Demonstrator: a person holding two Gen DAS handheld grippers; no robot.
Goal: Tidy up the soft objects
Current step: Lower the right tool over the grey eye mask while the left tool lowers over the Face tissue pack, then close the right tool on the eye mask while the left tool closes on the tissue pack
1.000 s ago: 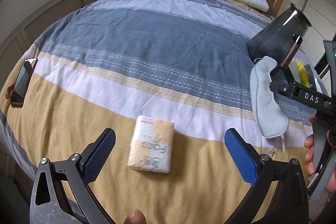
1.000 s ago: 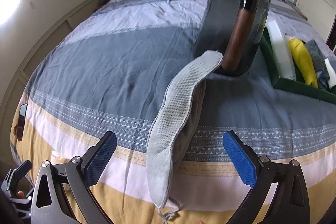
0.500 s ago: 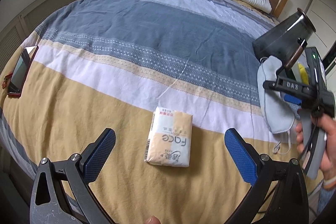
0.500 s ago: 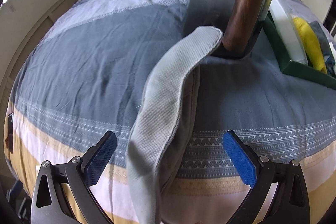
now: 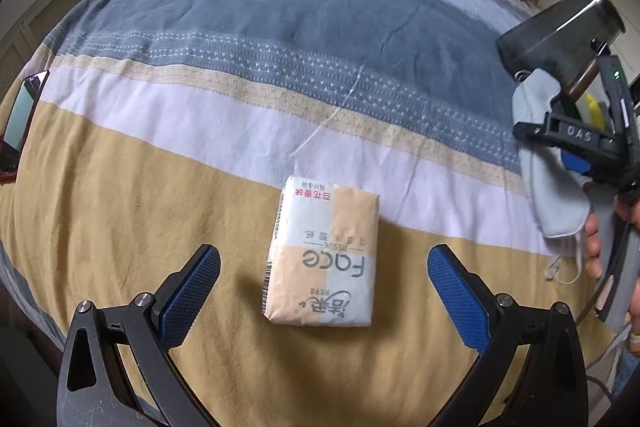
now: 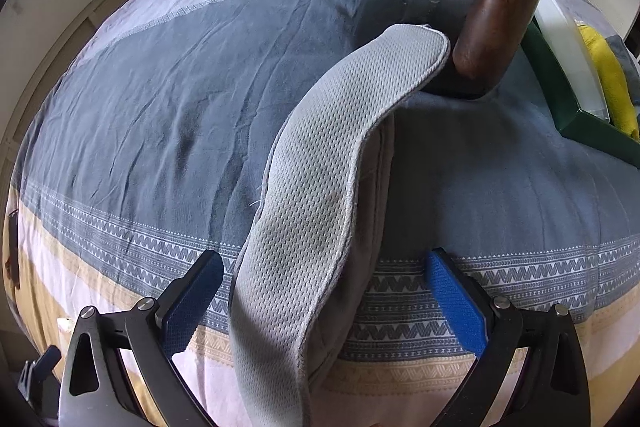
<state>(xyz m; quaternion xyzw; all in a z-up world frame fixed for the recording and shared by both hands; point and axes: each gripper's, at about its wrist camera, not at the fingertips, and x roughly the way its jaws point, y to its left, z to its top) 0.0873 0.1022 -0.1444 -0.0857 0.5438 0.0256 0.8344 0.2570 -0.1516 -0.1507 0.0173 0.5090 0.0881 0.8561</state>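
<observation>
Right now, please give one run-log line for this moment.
left gripper: open, over tissue pack | right gripper: open, astride grey eye mask | nothing gripped

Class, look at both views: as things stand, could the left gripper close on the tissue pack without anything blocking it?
Probably yes. The left gripper is open, its blue pads either side of the tissue pack, which lies alone on the bedspread.

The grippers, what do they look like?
The left gripper has two black angular arms with silver bolts, and fingers faced with blue, dotted pads. The right gripper is built the same. Seen from the left camera, its black body carries raised letters, a small green light and a grey handle.
</observation>
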